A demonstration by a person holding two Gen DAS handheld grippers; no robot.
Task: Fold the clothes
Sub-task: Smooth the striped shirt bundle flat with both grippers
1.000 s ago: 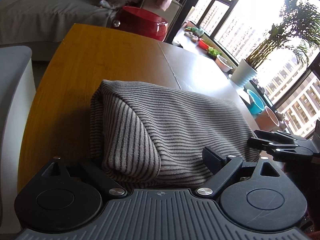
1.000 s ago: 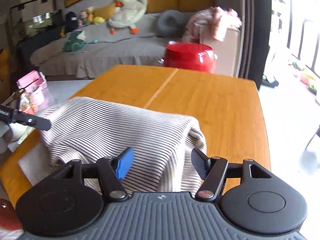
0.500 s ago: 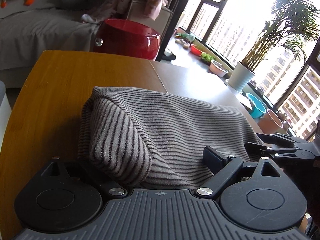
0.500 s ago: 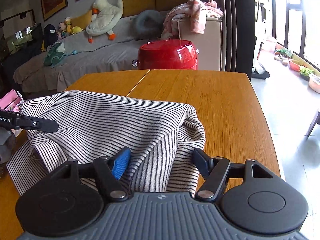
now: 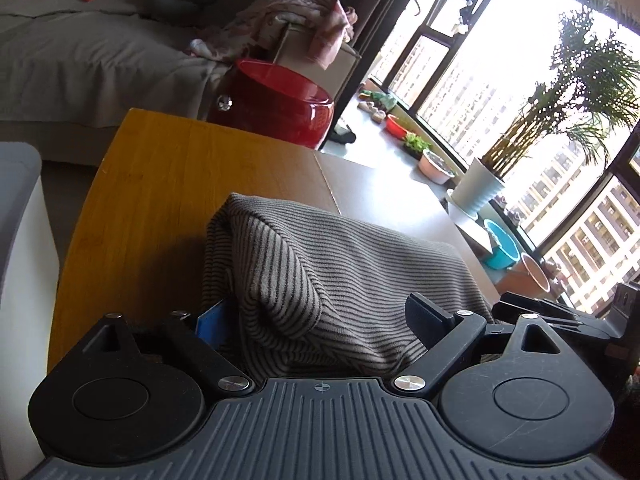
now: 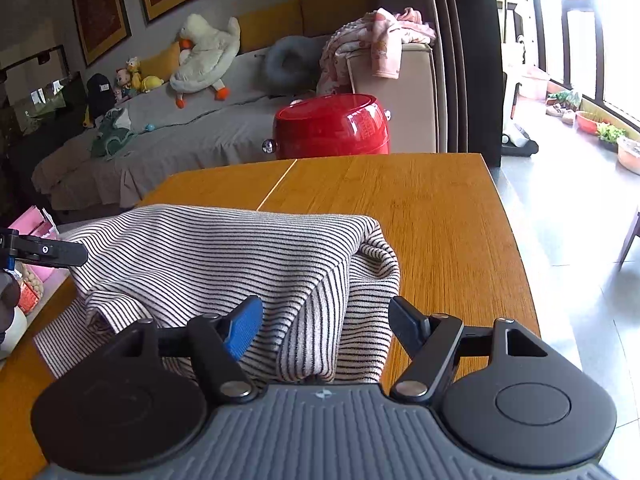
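A striped garment [image 5: 340, 276] lies heaped and partly folded over itself on the wooden table [image 5: 152, 208]. My left gripper [image 5: 318, 318] is open, with the near bunch of cloth sitting between its wide-set fingers; its blue pad [image 5: 212, 320] shows beside the fabric. In the right wrist view the same garment [image 6: 224, 256] rises like a tent, and a lower layer lies flat at the left. My right gripper [image 6: 320, 326] is open around a hanging fold. Each gripper's tip shows in the other's view: the right gripper [image 5: 560, 320] and the left gripper [image 6: 52, 252].
A red pot [image 6: 332, 128] stands past the table's far edge, in front of a grey sofa [image 6: 168, 148] with soft toys. Bare table top [image 6: 440, 216] stretches ahead and to the right. Potted plants [image 5: 480, 188] line the window ledge.
Both grippers have shifted forward with the cloth still between their fingers. The fabric has slipped off the left gripper's blue pad, which now shows. Finger spacing is unchanged.
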